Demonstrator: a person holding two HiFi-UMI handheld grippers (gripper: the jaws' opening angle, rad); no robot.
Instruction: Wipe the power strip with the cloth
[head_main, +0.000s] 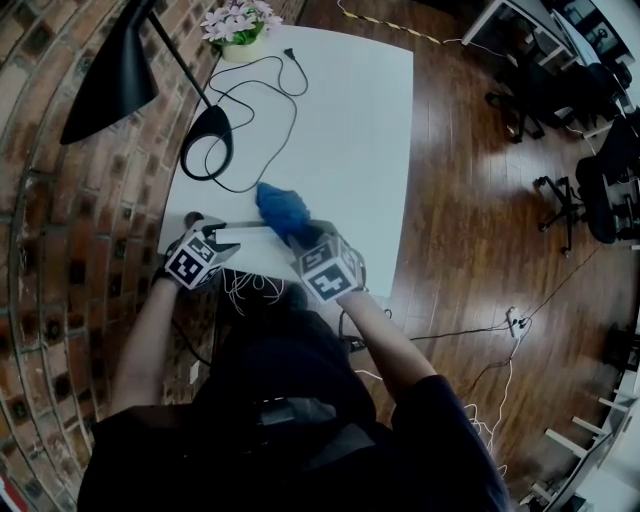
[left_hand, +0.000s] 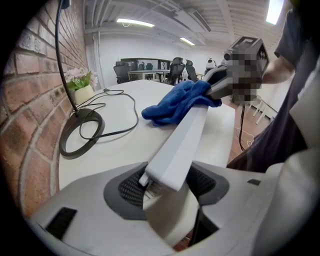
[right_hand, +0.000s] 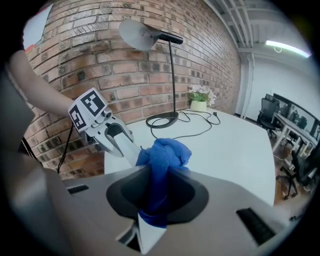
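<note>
A long white power strip (left_hand: 182, 142) is lifted above the white table (head_main: 350, 130), and my left gripper (left_hand: 170, 182) is shut on its near end. In the head view the strip (head_main: 243, 225) runs right from the left gripper (head_main: 213, 238) to the blue cloth (head_main: 282, 208). My right gripper (right_hand: 157, 192) is shut on the bunched cloth (right_hand: 165, 155), which rests against the far part of the strip (right_hand: 125, 146). The left gripper view shows the cloth (left_hand: 175, 100) draped over the strip's far end, so that end is hidden. The right gripper (head_main: 300, 238) sits near the table's front edge.
A black desk lamp with a ring base (head_main: 207, 143) stands at the table's left beside the brick wall (head_main: 60, 200), and its black cord (head_main: 270, 90) loops across the top. A flower pot (head_main: 240, 25) sits at the far edge. Office chairs (head_main: 530, 95) and floor cables (head_main: 480, 330) lie to the right.
</note>
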